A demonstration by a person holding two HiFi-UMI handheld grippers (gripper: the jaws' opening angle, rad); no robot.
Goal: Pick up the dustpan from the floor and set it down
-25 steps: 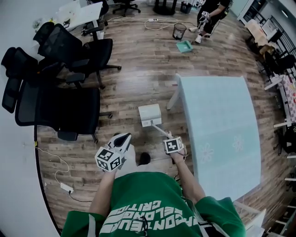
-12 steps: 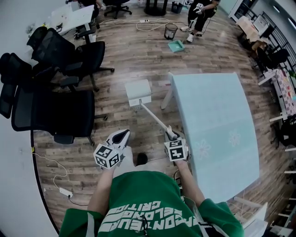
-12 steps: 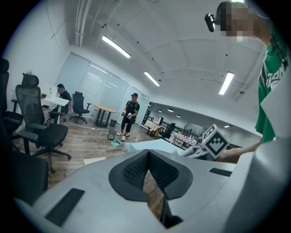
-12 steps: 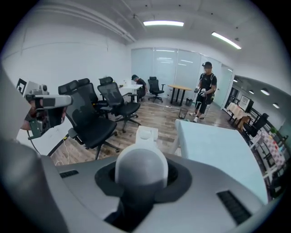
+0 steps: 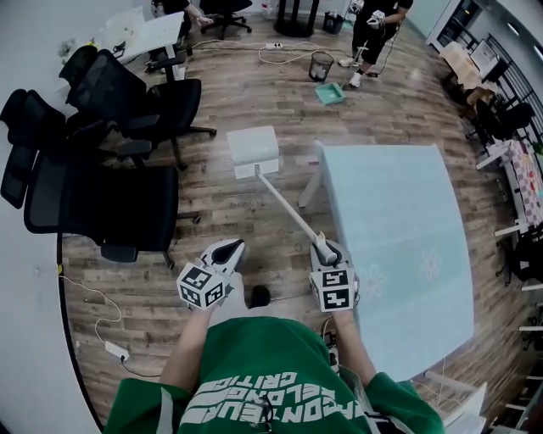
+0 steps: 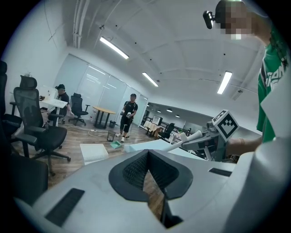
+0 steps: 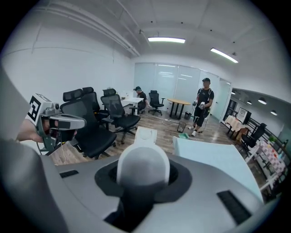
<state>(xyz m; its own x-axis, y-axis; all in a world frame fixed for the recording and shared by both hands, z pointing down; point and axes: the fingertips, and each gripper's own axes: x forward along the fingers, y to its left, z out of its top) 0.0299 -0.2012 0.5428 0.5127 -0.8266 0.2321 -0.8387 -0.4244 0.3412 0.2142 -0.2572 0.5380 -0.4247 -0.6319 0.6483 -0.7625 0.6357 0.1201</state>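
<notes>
At the far left a cluster of black office chairs [image 5: 102, 169] stands on the wood floor [image 5: 254, 93], with a white cable [image 5: 100, 298] trailing to a plug block near the wall below them. Next comes the left gripper [image 5: 227, 248], held out level in front of the person's green shirt [image 5: 254, 373]; its two dark pads meet at the tips and nothing sits between them. Beyond it is the dustpan [image 5: 253, 150], a white ribbed pan at the far end of a long white handle [image 5: 288, 212] that slants down and right to the right gripper [image 5: 325, 253]. That gripper is clamped on the rounded butt of the handle, which fills the space between its jaws in the right gripper view. From above the pan's height is hard to judge, but in the left gripper view it seems to hang clear of the floor, just beside the near corner of the table. The pale teal table [image 5: 399, 254] fills the right side, the right gripper close against its near edge. Farther off, a wire wastebasket [image 5: 321, 64] and a small teal tray [image 5: 330, 93] sit on the floor near a standing person [image 5: 373, 25].
</notes>
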